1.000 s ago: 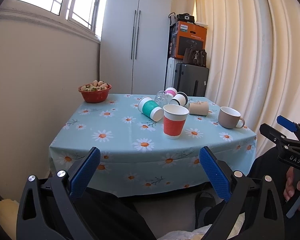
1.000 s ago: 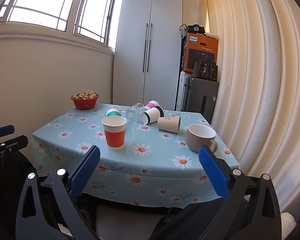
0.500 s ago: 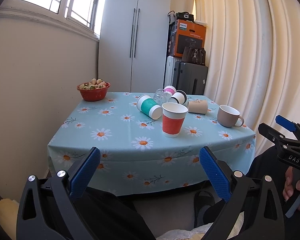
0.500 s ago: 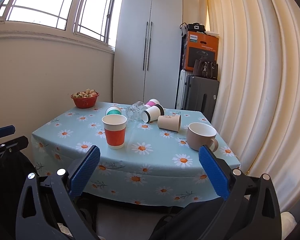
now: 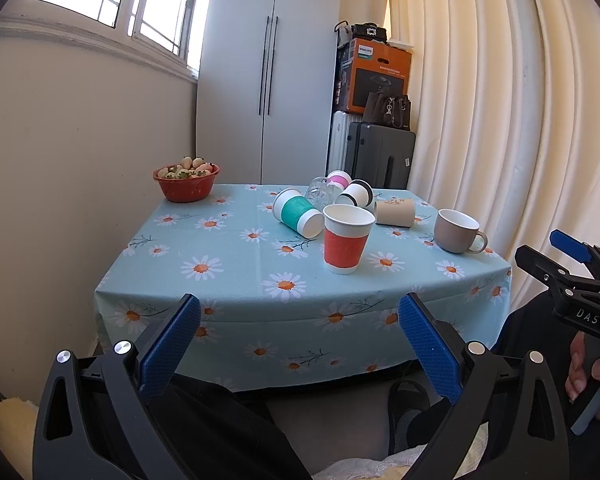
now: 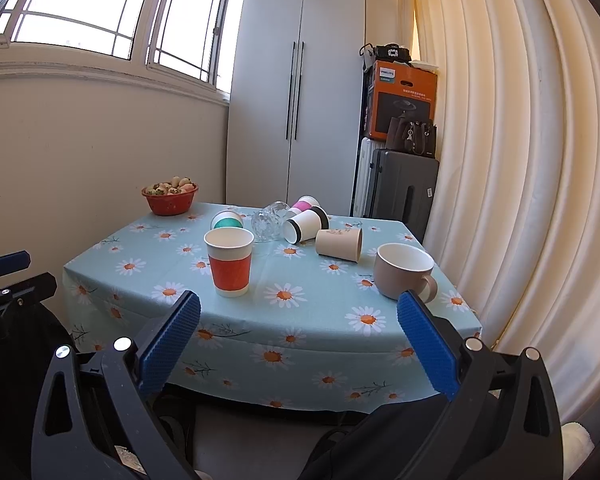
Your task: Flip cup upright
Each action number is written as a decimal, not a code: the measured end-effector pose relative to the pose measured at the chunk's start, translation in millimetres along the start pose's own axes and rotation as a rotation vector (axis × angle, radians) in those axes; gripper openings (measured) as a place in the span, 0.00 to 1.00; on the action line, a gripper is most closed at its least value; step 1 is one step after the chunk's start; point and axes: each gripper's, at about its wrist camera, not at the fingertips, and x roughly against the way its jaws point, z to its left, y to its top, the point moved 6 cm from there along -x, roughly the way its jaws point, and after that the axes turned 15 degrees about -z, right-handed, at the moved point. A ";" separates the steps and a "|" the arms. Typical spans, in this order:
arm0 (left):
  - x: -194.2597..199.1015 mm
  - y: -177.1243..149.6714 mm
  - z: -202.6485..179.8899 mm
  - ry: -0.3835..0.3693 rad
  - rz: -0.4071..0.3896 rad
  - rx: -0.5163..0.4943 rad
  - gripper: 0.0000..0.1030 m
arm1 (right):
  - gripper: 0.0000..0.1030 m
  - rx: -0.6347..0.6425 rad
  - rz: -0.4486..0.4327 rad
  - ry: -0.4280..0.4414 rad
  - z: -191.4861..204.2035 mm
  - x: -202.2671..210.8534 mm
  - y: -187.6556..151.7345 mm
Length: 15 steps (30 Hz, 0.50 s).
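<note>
Several cups lie on their sides at the back of the daisy-print table (image 5: 228,264): a teal-banded cup (image 5: 298,213), a clear glass (image 5: 318,192), a pink-banded cup (image 5: 339,179), a black-banded cup (image 5: 356,193) and a beige cup (image 5: 395,212). An orange-banded cup (image 5: 345,239) (image 6: 230,261) and a taupe mug (image 5: 458,231) (image 6: 404,271) stand upright nearer the front. My left gripper (image 5: 299,342) is open and empty, short of the table's front edge. My right gripper (image 6: 298,340) is open and empty too, also short of the table.
A red bowl of fruit (image 5: 186,182) stands at the back left corner. A white wardrobe (image 5: 268,72), suitcases (image 5: 380,156) and a curtain (image 5: 500,120) lie behind and right of the table. A beige wall (image 5: 80,168) runs along its left side.
Both views have shifted only slightly; the table sits a touch farther and lower in the left wrist view. Both grippers stay open and no cup has moved.
</note>
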 end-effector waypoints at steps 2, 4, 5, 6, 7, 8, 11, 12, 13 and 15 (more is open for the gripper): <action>-0.5 -0.7 -0.3 0.001 0.002 -0.001 0.94 | 0.95 0.001 0.001 0.001 0.2 -0.9 -0.5; -0.6 -0.6 -0.6 0.000 0.001 0.000 0.94 | 0.95 0.001 0.001 0.000 0.2 -0.9 -0.4; -0.6 -0.7 -0.6 0.000 0.002 -0.001 0.94 | 0.95 0.002 0.000 0.000 0.4 -0.1 -0.9; -1.0 -1.2 -1.2 0.000 0.002 -0.001 0.94 | 0.95 0.001 0.001 0.000 0.2 -0.8 -0.3; -0.9 -1.1 -1.0 0.000 0.003 -0.001 0.94 | 0.95 0.001 0.001 0.000 0.3 -0.5 -0.7; -0.6 -0.8 -0.6 0.001 0.003 -0.001 0.94 | 0.95 0.000 0.001 0.001 0.2 -0.8 -0.2; -0.6 -0.8 -0.7 0.001 0.003 -0.001 0.94 | 0.95 0.000 0.001 0.000 0.2 -0.9 -0.1; -0.8 -1.0 -1.0 0.002 0.003 -0.001 0.94 | 0.95 0.000 0.001 0.000 0.2 -0.6 -0.3; -0.7 -1.0 -1.1 0.000 0.002 -0.001 0.94 | 0.95 0.001 0.002 0.000 0.1 -0.9 -0.1; -0.8 -0.7 -1.0 0.000 0.002 -0.001 0.94 | 0.95 0.000 0.002 0.001 0.2 -0.7 -0.2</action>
